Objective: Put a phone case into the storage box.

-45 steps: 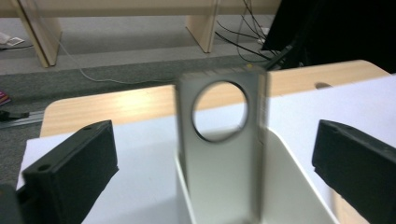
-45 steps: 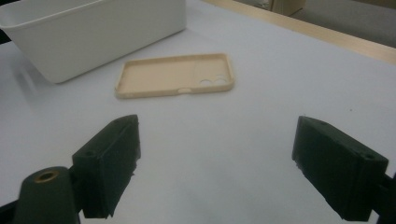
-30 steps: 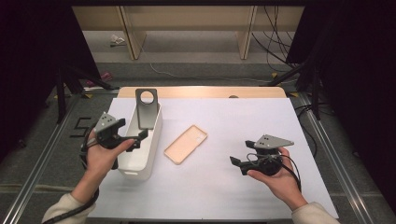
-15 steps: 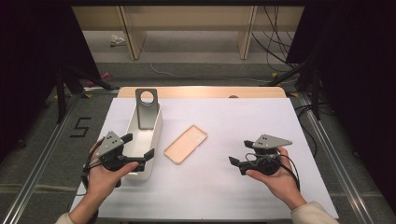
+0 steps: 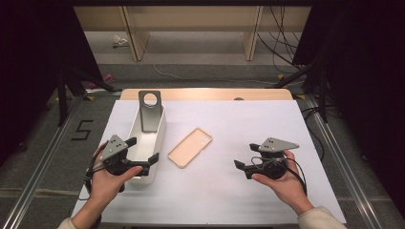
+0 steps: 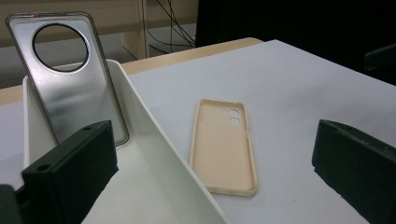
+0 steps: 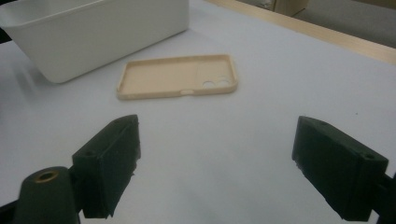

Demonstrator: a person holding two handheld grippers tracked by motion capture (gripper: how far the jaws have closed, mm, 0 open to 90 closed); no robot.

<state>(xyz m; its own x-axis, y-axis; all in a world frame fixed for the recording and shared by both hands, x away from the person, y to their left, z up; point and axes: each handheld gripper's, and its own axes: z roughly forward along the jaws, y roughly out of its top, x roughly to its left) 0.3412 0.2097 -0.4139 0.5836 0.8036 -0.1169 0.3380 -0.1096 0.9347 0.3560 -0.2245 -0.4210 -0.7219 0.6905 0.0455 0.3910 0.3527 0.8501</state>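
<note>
High view: the left gripper (image 5: 142, 153) is hovering, jaws spread, over the near end of the white bin (image 5: 161, 131), where a silver phone case (image 5: 150, 109) is leaning. A beige phone case (image 5: 190, 147) is lying mid-table. The right gripper (image 5: 245, 158) is sitting empty, jaws apart.

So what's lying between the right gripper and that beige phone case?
Nothing: in the right gripper view, bare white table runs from the open right gripper to the phone case.
</note>
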